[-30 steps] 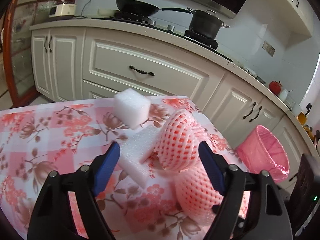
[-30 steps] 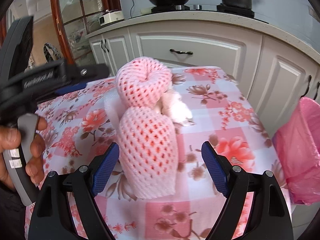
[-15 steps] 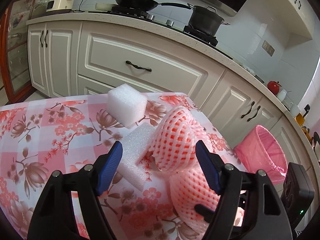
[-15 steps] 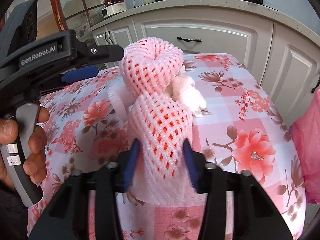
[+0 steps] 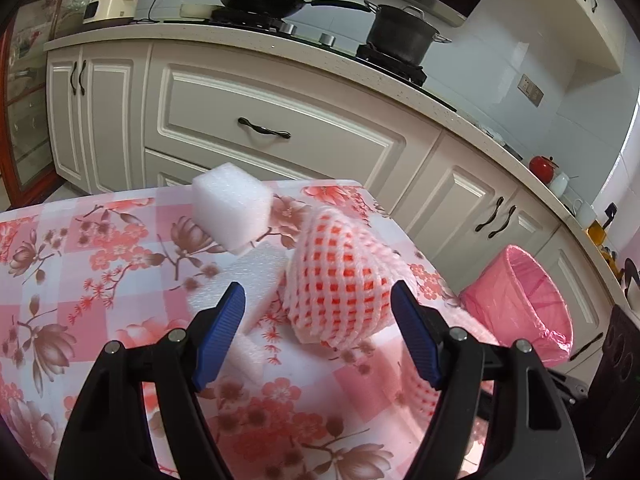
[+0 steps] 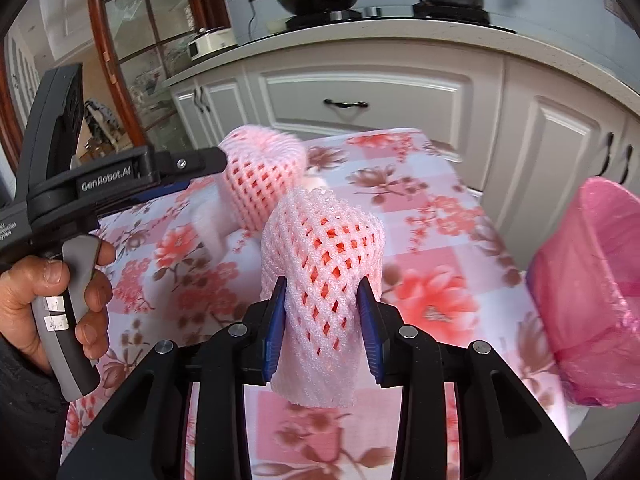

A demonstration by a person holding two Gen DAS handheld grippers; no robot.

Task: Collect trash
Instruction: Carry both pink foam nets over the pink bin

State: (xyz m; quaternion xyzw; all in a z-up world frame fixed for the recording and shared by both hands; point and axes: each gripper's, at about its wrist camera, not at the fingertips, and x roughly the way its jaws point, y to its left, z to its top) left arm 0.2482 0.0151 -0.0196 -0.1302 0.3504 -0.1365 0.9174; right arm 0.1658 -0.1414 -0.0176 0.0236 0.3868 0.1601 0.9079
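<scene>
A table (image 5: 100, 280) with a pink flowered cloth fills the lower half of both views, with white kitchen cabinets (image 5: 280, 120) behind it. A pink-lined bin (image 5: 536, 304) stands off the table's edge, at the right of each frame.

The trash is foam packing. In the left wrist view, a white foam block (image 5: 230, 210) sits just above the centre, a flat white foam sheet (image 5: 252, 280) lies below it, and a pink foam net sleeve (image 5: 340, 280) stands at centre, touching the sheet's right edge. A second net sleeve (image 6: 320, 280) is at the centre of the right wrist view.

The right gripper (image 6: 322, 320) is clamped on that second sleeve low on its body, and the mesh looks pinched in between the blue pads. The left gripper (image 5: 318, 332) has its jaws wide apart on either side of the first sleeve, not touching it.

These pieces should be very light and soft: the netting crushes and springs back, so a grip across the middle of the tube ought to hold better than one at the rim. The block is probably best taken across two flat faces, and the thin sheet by an edge.
</scene>
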